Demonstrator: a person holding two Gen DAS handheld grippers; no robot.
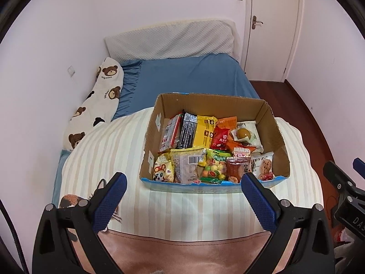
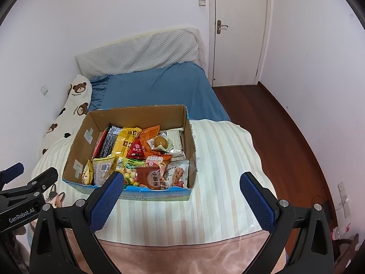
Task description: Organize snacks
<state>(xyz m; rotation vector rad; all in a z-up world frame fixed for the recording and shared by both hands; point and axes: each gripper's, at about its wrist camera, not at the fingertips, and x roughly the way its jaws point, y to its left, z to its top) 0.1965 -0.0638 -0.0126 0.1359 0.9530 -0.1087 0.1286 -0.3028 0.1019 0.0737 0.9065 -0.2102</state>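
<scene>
An open cardboard box (image 1: 275, 132) (image 2: 77, 150) sits on a cream striped quilt (image 1: 118, 150) (image 2: 223, 159) on the bed. It is full of several snack packets: a yellow pack (image 1: 204, 131) (image 2: 124, 142), a candy-ball bag (image 1: 214, 167), a cookie pack (image 1: 263, 166) (image 2: 179, 174), a brown egg pack (image 1: 244, 133) (image 2: 159, 141). My left gripper (image 1: 183, 180) is open and empty, just short of the box's near wall. My right gripper (image 2: 181, 180) is open and empty, near the box's front right corner.
A bear-print pillow (image 1: 100, 100) (image 2: 70, 109) lies along the left wall. A blue sheet (image 1: 187, 77) (image 2: 159, 89) and a grey pillow (image 1: 173, 41) lie beyond. A pink blanket (image 1: 182, 255) is at the near edge. Wooden floor (image 2: 273, 118) and a door (image 2: 239, 29) are on the right.
</scene>
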